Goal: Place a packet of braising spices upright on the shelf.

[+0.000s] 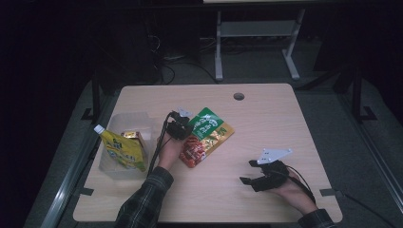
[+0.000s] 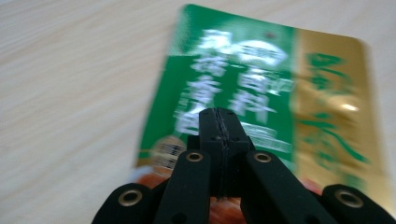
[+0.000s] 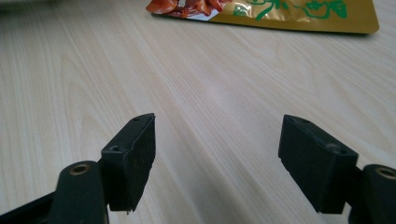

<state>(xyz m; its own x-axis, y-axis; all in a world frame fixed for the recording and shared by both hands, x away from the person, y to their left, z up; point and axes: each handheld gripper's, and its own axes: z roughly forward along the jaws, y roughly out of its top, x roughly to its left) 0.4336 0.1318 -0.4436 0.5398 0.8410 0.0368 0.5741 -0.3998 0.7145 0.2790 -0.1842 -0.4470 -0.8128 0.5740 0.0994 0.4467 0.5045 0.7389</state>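
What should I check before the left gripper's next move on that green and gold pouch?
1. Left gripper jaws shut together: ok.
2. Pouch caught between the jaws: cannot tell; the pads look closed on themselves above it.
3. Pouch lying flat on the table: ok.
4. Clear bin already holding a yellow pouch; room left: cannot tell.
5. Right gripper open, apart from the pouch: ok.

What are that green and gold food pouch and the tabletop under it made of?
The green and gold food pouch looks like glossy plastic or foil laminate: bright glare patches sit on its print and it lies flat and thin. The tabletop looks like pale wood or a wood-look laminate with a matt finish: long grain lines run across it. Which, I can't tell.
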